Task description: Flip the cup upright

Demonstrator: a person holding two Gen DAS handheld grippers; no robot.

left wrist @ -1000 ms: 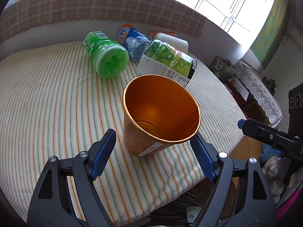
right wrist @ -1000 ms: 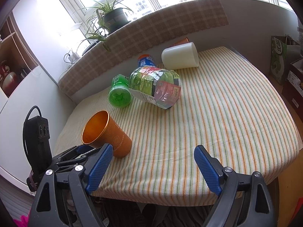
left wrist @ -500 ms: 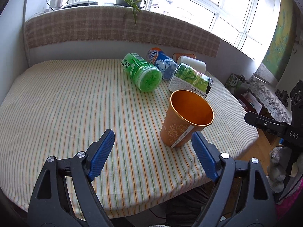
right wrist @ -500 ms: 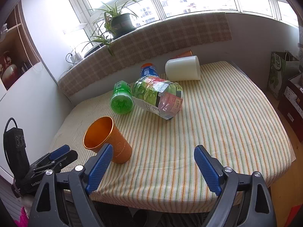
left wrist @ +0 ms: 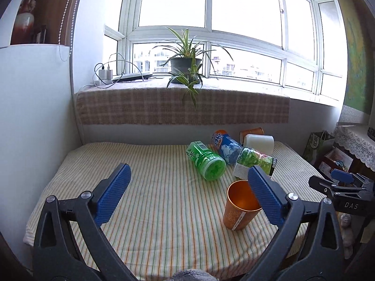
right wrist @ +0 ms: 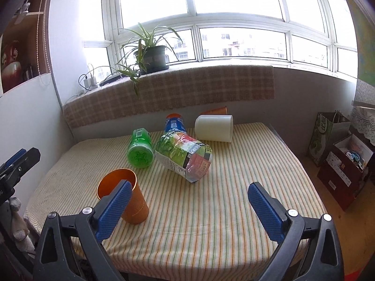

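Nearest, the left gripper (left wrist: 187,194) and the right gripper (right wrist: 187,207) each hold their ribbed blue jaws wide apart, gripping nothing. Just beyond them the orange metallic cup (left wrist: 239,208) stands upright, mouth open upward, on the striped cloth surface (left wrist: 164,210) near its front edge; it tapers toward the base and carries a faint floral pattern and a white label strip too small to read. Farther back lie three plastic bottles on their sides: a green one (left wrist: 206,164) with Chinese characters, a blue one (left wrist: 226,144), and a clear one (right wrist: 184,155) with a leafy green label marked "886". Behind these, a white cylindrical cup (right wrist: 214,128) and a second orange cup (right wrist: 214,111) lie tipped over.
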